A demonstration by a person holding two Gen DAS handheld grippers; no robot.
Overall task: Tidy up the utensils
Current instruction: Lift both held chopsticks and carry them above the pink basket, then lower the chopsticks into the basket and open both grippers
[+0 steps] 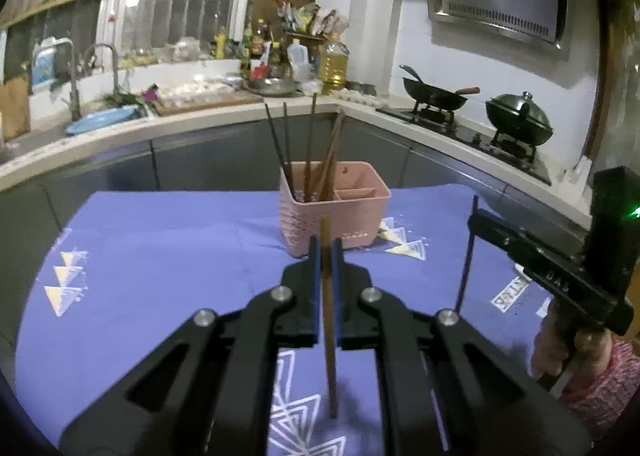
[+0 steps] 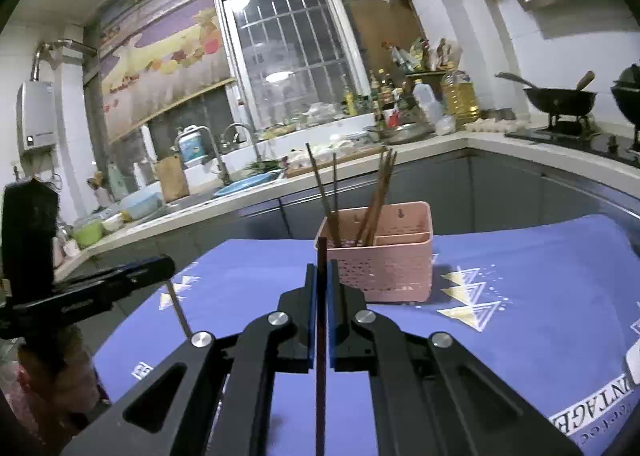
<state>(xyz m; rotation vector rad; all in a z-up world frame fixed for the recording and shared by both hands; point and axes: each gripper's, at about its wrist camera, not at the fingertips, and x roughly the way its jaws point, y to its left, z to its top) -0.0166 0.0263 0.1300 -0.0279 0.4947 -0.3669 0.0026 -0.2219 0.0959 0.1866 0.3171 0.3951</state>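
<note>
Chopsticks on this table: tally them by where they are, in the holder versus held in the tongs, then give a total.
Standing in the pink holder, all in one compartment: 5, counting the chopsticks in holder
Held upright in the left tongs, a brown chopstick: 1
Held upright in the right tongs, a dark chopstick: 1
Total: 7

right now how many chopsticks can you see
6: four standing in the pink holder, one clamped in the left gripper, one in the right gripper. More may hide inside the holder.

Dim indoor light, bluish cast, soft blur throughout, strong fisheye bending, dark vignetted corners.
</note>
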